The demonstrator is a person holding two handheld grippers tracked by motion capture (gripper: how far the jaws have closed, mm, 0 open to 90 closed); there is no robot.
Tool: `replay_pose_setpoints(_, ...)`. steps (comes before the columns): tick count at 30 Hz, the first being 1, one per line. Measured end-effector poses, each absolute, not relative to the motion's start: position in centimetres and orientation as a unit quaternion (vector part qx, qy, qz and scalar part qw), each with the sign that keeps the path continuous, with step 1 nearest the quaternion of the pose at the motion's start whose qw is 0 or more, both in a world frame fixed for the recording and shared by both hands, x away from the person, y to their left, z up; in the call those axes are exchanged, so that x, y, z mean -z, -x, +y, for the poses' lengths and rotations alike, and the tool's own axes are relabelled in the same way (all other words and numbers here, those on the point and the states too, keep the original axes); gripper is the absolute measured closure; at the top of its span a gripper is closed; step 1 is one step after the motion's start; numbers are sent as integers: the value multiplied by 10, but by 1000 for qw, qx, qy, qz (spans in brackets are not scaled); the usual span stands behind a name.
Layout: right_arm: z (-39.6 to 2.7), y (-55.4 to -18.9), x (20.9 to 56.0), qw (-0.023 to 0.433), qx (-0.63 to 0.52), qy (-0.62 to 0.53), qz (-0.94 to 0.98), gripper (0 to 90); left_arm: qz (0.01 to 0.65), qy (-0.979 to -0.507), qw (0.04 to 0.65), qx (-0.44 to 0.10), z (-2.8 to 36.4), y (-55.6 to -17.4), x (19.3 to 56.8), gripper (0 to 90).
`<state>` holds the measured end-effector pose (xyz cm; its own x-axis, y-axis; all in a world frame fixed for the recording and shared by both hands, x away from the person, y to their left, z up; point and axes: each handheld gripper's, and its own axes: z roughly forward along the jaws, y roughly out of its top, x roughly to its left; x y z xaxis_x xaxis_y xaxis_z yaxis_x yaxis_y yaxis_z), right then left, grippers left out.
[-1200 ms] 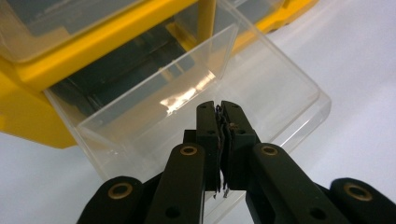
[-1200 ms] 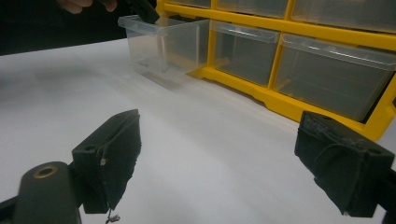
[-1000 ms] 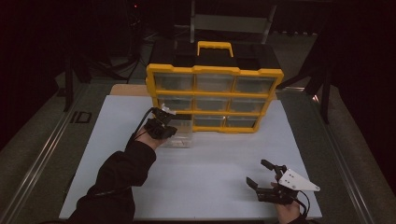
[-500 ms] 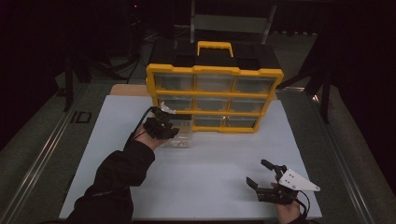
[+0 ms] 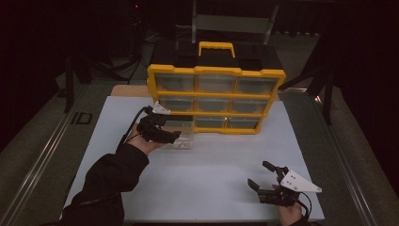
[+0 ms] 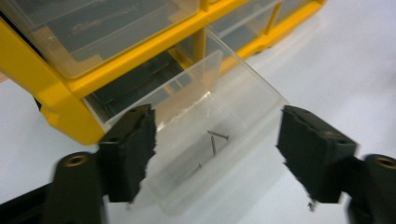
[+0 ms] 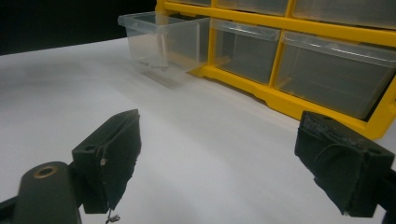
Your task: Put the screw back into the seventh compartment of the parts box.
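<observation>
A yellow organizer (image 5: 216, 71) with clear drawers stands upright at the back of the white table (image 5: 207, 188). Its bottom-left drawer (image 5: 183, 139) is pulled out onto the table and holds a few small nails (image 6: 215, 140). My left gripper (image 5: 175, 136) hovers at that drawer's front. Its jaws have just been opening and stand wide, with the clear drawer (image 6: 233, 107) below and between them, untouched. My right gripper (image 5: 259, 174) rests near the front right edge, open with nothing in it. In the right gripper view, the drawer (image 7: 159, 39) sticks out from the organizer (image 7: 280, 25).
A black case with a yellow handle (image 5: 216, 46) sits behind the organizer. Dark metal rails run along both sides of the table. White tabletop stretches between the two grippers.
My left gripper has opened and let go of the drawer's front, and the hand has lifted a little. The right gripper has stayed still.
</observation>
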<state>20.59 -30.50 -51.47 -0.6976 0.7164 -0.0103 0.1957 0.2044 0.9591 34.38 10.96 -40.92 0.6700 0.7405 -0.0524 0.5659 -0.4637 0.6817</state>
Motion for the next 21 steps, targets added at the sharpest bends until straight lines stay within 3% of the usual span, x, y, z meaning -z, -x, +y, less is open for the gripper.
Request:
replay_pose_setpoints(9, -305, -206, 515, 236, -549, -309, 740, 142, 374, -833, 397, -91, 131, -322, 404, 24)
replay_pose_setpoints(21, -305, -206, 515, 236, -548, -309, 741, 142, 360, -816, 438, -117, 155, -297, 408, 5)
